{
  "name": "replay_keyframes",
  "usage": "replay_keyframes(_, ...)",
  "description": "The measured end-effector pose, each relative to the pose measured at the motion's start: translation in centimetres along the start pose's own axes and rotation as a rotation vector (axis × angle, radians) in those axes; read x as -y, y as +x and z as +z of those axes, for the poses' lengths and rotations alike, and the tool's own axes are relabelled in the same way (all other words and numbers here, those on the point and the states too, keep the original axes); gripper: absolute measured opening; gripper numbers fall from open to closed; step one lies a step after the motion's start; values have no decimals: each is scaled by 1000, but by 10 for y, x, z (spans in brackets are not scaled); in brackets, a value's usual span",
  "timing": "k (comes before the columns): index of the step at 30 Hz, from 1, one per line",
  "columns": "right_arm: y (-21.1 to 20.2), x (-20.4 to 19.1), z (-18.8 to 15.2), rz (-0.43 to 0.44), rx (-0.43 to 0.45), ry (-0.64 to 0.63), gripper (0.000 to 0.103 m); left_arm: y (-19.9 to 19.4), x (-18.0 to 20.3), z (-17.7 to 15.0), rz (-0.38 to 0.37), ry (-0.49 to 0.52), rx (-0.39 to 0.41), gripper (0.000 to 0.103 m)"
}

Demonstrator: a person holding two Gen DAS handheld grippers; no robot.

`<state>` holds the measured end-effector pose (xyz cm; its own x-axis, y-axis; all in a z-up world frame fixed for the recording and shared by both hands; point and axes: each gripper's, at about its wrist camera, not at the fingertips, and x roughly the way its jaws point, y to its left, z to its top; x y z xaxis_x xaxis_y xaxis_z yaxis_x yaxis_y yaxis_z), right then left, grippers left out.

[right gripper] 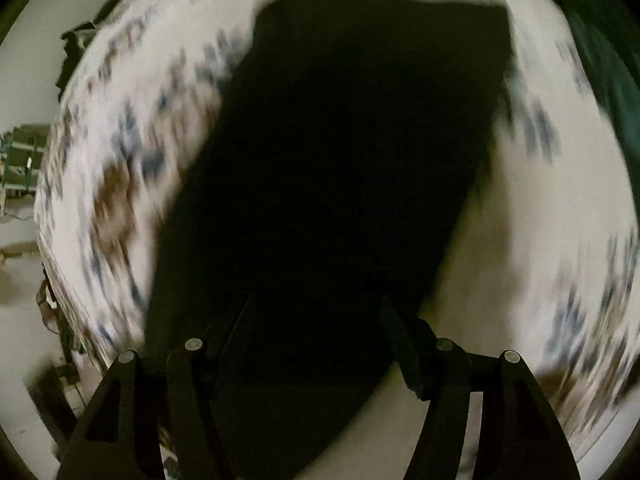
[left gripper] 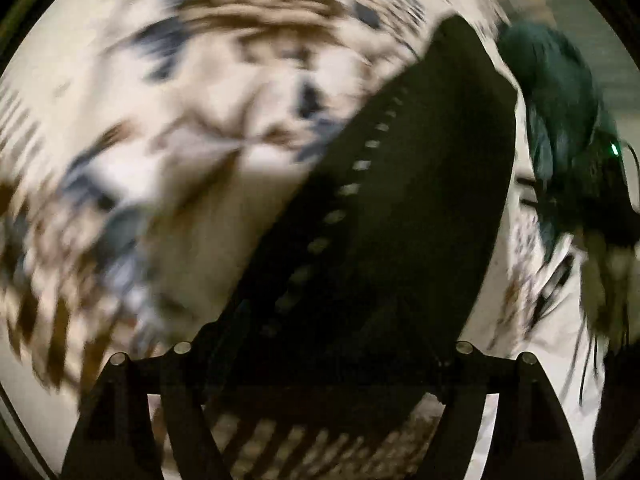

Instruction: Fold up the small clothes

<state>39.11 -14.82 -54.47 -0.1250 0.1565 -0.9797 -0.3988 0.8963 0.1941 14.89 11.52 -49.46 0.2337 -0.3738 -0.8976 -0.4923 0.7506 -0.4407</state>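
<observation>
A black garment (left gripper: 400, 208) with a row of pale dots along one edge fills the middle of the left wrist view, lying over a white patterned cloth. My left gripper (left gripper: 320, 340) is low against it; its fingertips are lost in the dark fabric. In the right wrist view the same black garment (right gripper: 340, 160) spreads wide ahead. My right gripper (right gripper: 316, 320) has its fingers (right gripper: 400, 332) apart over the fabric. Both views are motion-blurred.
A white cloth with brown and blue print (left gripper: 180, 120) covers the surface, also in the right wrist view (right gripper: 120, 160). A dark green garment (left gripper: 560, 120) lies at the right. Shelving (right gripper: 20, 160) stands beyond the surface's left edge.
</observation>
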Motion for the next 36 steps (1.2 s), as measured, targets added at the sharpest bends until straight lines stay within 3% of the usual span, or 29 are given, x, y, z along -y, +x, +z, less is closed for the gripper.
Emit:
replay_keyframes(3,25,36,-54,61,-34,153,67,24,-11,14,177,18,-26,74)
replay_keyframes(4,35,49,-71,97,-47,234,67,23,-21,16,203,-17,-20,74)
replay_keyframes(6,47,64,-94,139,-35,332,67,10,-43,16,172,-106,8,74)
replay_keyframes(10,59,64,-127,225,-15,409,67,-21,-44,17,280,-124,51,72)
replay_keyframes(14,49,67,-136,285,37,420,67,-29,-11,51,217,-56,105,72)
replay_keyframes(18,43,80,-118,277,91,442,67,4,42,105,88,100,97,72)
replay_keyframes(19,44,83,-111,283,94,459,67,17,48,117,65,135,83,53)
replay_keyframes(20,45,86,-106,297,98,470,66,29,57,129,54,164,65,12)
replay_keyframes(21,45,89,-101,324,106,482,64,40,64,140,62,199,36,5)
replay_keyframes(22,46,90,-98,322,113,497,48,44,67,144,83,231,32,5)
replay_keyframes(23,47,92,-98,280,116,508,14,41,65,143,91,252,37,5)
replay_keyframes(24,47,97,-100,254,121,537,9,37,59,145,86,267,37,5)
replay_keyframes(27,47,106,-112,254,132,634,8,20,30,154,48,248,28,5)
replay_keyframes(31,36,96,-121,237,111,626,11,-6,-6,164,-19,171,-28,8)
replay_keyframes(33,28,86,-131,254,96,628,22,-20,-17,153,-76,161,-57,20)
replay_keyframes(35,21,84,-145,265,79,636,46,-24,-15,125,-102,183,-85,53)
replay_keyframes(36,18,82,-158,275,68,644,46,-26,-14,109,-105,189,-112,55)
